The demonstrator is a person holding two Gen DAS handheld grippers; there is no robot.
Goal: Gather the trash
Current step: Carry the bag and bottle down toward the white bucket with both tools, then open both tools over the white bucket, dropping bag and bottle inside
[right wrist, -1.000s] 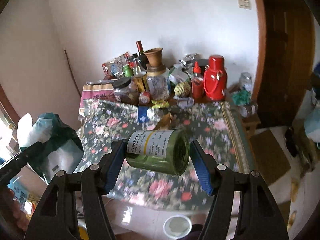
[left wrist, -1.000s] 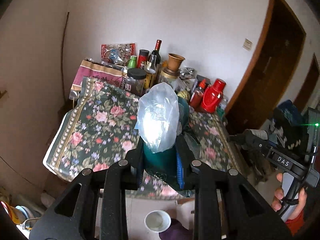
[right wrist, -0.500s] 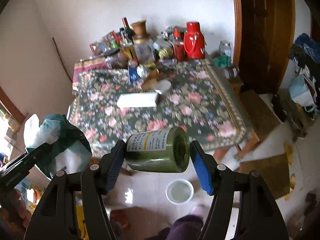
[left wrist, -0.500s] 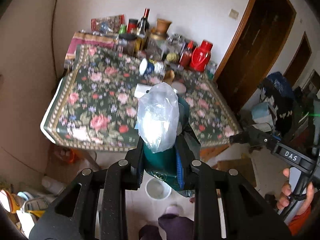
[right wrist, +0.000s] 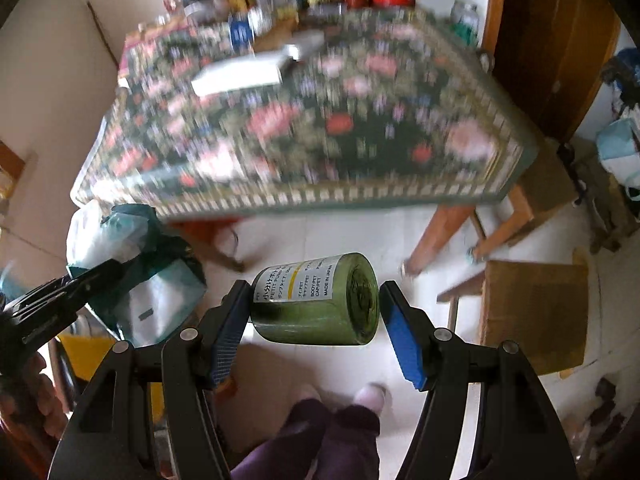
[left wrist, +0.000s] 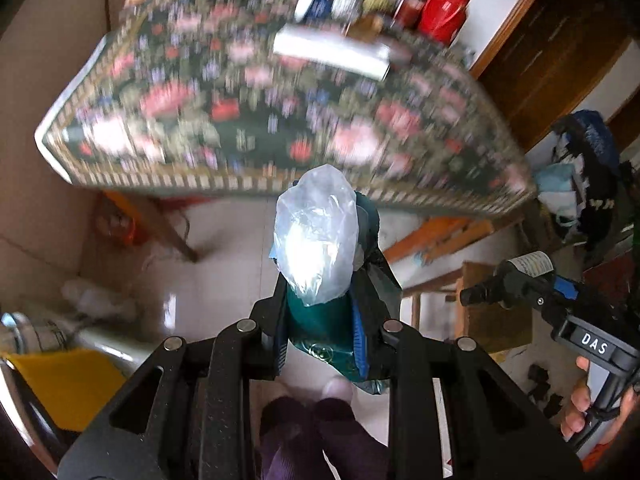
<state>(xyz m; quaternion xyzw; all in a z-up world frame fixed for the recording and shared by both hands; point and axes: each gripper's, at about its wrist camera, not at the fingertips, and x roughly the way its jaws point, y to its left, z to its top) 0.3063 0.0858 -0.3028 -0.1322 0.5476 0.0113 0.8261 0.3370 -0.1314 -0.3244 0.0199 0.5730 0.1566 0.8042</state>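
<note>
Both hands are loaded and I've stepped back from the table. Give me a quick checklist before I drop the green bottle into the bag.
1. Right gripper holds the green bottle: ok, lying sideways between the jaws.
2. Left gripper pinches the trash bag: ok.
3. Bag mouth open to receive: cannot tell, it looks bunched.
4. Bottle over the bag: not ok, they are apart.
5. Bottle capped: cannot tell.
6. White box remains on the table: ok.
</note>
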